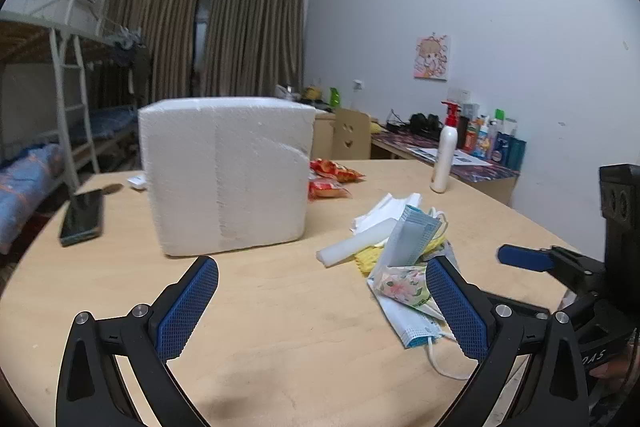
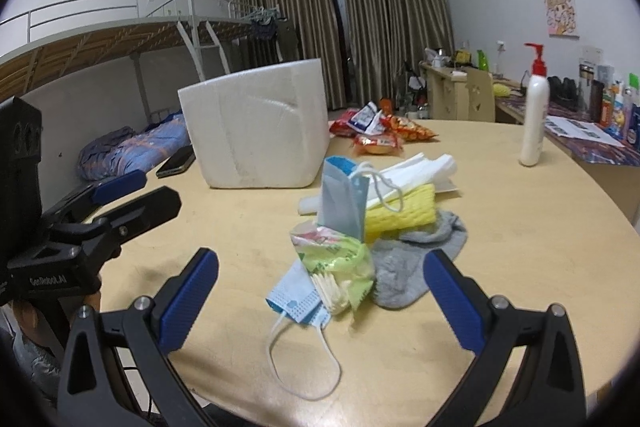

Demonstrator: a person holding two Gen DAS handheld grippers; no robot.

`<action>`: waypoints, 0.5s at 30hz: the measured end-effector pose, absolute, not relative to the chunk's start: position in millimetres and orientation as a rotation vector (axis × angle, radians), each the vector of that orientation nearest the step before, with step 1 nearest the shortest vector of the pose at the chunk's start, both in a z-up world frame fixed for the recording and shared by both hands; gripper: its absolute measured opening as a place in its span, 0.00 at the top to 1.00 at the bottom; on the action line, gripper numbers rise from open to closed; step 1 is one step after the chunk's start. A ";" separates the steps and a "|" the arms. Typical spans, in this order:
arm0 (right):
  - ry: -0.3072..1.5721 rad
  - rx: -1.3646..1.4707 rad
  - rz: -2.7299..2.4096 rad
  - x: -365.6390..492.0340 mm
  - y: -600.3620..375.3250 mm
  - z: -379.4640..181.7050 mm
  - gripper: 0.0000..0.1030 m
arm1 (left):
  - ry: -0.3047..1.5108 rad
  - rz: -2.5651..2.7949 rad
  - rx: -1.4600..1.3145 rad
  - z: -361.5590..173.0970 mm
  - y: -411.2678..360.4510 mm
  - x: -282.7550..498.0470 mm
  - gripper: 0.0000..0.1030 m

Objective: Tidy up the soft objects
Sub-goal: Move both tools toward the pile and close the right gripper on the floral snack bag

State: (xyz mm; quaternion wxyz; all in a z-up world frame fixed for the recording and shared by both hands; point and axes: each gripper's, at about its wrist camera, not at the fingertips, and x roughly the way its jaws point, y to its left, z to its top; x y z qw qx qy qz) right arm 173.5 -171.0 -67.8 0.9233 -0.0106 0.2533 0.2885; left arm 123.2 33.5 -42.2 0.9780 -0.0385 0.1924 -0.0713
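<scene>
From the left wrist, the left tongs (image 1: pixel 322 287) gape wide and empty above the desk (image 1: pixel 280 327), the foam box (image 1: pixel 226 175) ahead. From the right wrist, the right tongs (image 2: pixel 320 283) spread wide around the soft pile (image 2: pixel 360 235); best to pinch one piece, perhaps the grey sock (image 2: pixel 404 275), low and centred.

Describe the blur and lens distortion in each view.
Left wrist view: foam box is smeared by motion blur, table edge bows, corners vignetted black. Right wrist view: sharper, masks crisp, bunk rail curves from fisheye.
</scene>
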 end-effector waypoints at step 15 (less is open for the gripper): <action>0.629 -0.123 0.617 204.9 -147.2 -81.8 0.24 | 0.482 -0.230 -0.123 -62.6 42.3 154.0 0.00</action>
